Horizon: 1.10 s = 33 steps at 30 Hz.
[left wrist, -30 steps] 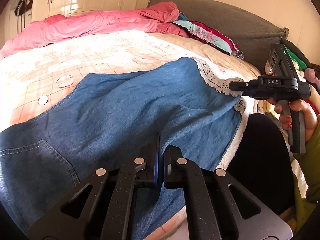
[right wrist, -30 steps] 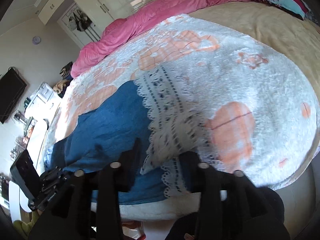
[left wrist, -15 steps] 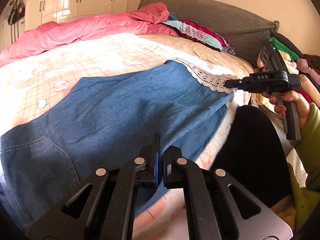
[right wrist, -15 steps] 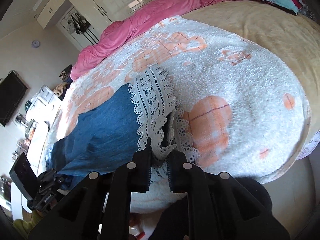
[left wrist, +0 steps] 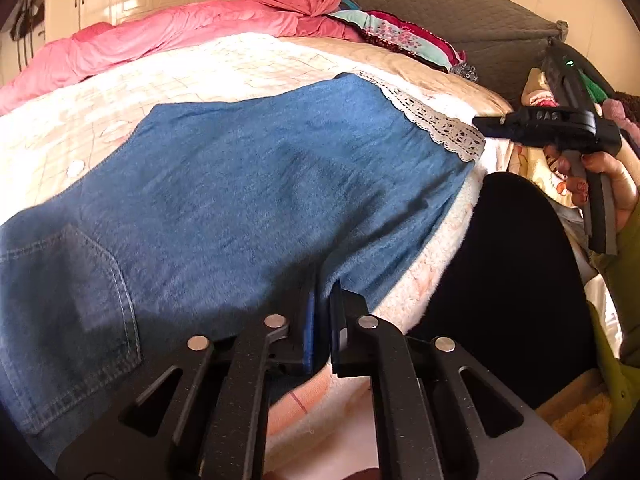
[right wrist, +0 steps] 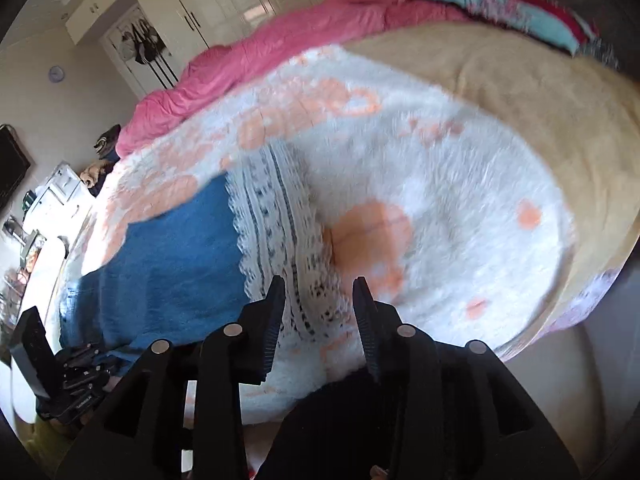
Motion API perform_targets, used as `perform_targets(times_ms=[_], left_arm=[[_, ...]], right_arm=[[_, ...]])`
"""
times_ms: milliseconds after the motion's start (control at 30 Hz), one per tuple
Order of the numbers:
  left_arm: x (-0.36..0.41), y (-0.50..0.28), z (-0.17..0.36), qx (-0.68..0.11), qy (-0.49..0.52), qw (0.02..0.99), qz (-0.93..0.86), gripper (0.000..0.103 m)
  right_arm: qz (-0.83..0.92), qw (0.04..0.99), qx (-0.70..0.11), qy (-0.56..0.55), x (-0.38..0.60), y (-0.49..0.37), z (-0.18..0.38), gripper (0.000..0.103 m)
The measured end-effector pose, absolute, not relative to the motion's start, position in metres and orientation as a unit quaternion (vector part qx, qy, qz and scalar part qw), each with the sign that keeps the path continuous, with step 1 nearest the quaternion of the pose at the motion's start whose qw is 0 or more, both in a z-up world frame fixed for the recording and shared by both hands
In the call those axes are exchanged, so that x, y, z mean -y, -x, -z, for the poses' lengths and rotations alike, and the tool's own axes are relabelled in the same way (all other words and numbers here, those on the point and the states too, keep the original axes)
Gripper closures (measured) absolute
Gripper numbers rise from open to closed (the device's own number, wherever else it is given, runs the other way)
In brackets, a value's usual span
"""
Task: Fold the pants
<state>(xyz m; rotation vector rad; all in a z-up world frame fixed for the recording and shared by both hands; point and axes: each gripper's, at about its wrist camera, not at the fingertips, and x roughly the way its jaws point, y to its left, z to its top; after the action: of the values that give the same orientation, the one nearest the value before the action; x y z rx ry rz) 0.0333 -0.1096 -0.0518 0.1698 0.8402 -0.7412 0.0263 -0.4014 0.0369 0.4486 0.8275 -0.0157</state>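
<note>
Blue denim pants (left wrist: pixel 248 184) with a white lace hem (left wrist: pixel 436 128) lie spread flat on the bed. My left gripper (left wrist: pixel 322 300) is shut on the near edge of the denim. My right gripper (right wrist: pixel 320 292) is open just above the lace hem (right wrist: pixel 280 232), with nothing between its fingers. The right gripper also shows in the left wrist view (left wrist: pixel 480 122) at the lace corner. The pants' back pocket (left wrist: pixel 80 280) is at the lower left.
A white and orange fluffy blanket (right wrist: pixel 440 200) covers the bed over a tan sheet (right wrist: pixel 520 92). A pink quilt (left wrist: pixel 180 36) and patterned pillows (left wrist: pixel 400 36) lie at the far side. A grey headboard (left wrist: pixel 460 12) stands behind. Dark trousers of the person (left wrist: pixel 516 280) are at the bed edge.
My right gripper held the lace hem half a second ago and has now opened and let it go. The hem lies flat. My left gripper stays shut on the denim.
</note>
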Motion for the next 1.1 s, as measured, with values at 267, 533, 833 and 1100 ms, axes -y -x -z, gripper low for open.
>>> perform_targets(times_ms=[267,533,833,1100], left_arm=[[0.08,-0.019,0.03,-0.388,-0.042,0.859,0.331,0.066],[-0.018,-0.02,-0.008,-0.353,0.009,0.923,0.152,0.028],[-0.086,-0.047,0.018,-0.413,0.123,0.902,0.036,0.011],[-0.088,-0.058,0.009,-0.392,0.115,0.912,0.027,0.065]], right_arm=[[-0.113,0.907,-0.391,-0.104,0.319,-0.043,-0.05,0.064],[-0.134,0.872,-0.469,-0.035,0.277,-0.067,0.008,0.056],[-0.148,0.869,-0.469,-0.06,0.289,-0.066,0.003,0.054],[-0.15,0.868,-0.469,-0.066,0.284,-0.066,0.002,0.054]])
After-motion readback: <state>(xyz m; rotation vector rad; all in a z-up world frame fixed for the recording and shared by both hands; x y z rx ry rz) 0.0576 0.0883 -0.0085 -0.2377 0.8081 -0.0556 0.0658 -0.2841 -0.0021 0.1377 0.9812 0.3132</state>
